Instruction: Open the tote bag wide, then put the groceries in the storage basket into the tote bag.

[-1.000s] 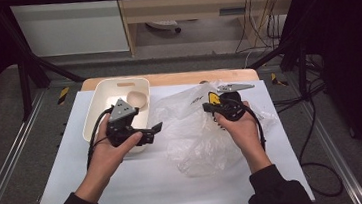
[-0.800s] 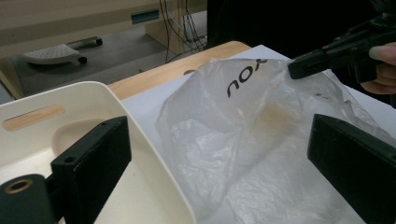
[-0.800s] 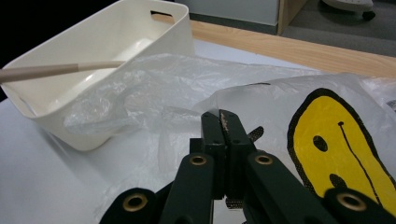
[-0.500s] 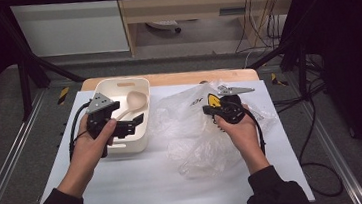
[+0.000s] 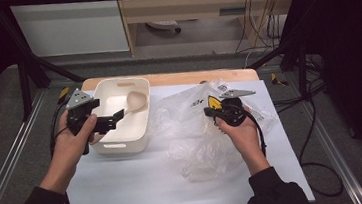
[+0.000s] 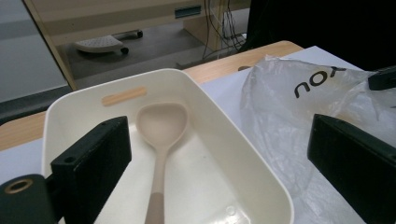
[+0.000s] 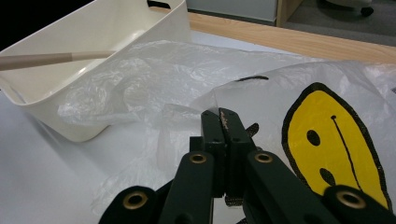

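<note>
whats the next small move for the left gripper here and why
Probably lower the left gripper onto the spoon handle and close. Its jaws stand wide open over the white bin where the spoon lies loose, while the right gripper is shut on the plastic bag.

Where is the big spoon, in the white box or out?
In. The spoon lies inside the white box, bowl end toward the far wall.

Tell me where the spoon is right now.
The spoon lies inside the white bin at the table's left in the high view, just ahead of the open left gripper.
</note>
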Motion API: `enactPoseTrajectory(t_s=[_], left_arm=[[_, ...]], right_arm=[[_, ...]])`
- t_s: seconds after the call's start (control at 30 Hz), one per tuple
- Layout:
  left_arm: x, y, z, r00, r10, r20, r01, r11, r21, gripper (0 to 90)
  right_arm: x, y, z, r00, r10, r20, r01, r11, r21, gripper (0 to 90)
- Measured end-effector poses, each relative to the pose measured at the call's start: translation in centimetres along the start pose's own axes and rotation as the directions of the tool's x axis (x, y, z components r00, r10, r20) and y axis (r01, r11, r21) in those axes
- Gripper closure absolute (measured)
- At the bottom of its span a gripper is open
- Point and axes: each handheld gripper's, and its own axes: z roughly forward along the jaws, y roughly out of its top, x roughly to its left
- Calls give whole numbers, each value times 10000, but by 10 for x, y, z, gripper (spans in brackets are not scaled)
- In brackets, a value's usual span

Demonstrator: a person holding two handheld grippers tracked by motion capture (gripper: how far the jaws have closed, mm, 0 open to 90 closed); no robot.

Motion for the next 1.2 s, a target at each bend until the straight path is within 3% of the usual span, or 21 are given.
enactPoseTrajectory(t_s=[0.6,1.2], left_arm=[[40,-17,-3,9954,-740,-612,754,9969,213,63],[45,-27,-5,9935,-822,-794,864,9949,514,65]], right_arm=[[1,-5,4,9999,-120,50,119,9998,154,900],[4,-7,7,9999,-129,-41,129,9997,214,900]])
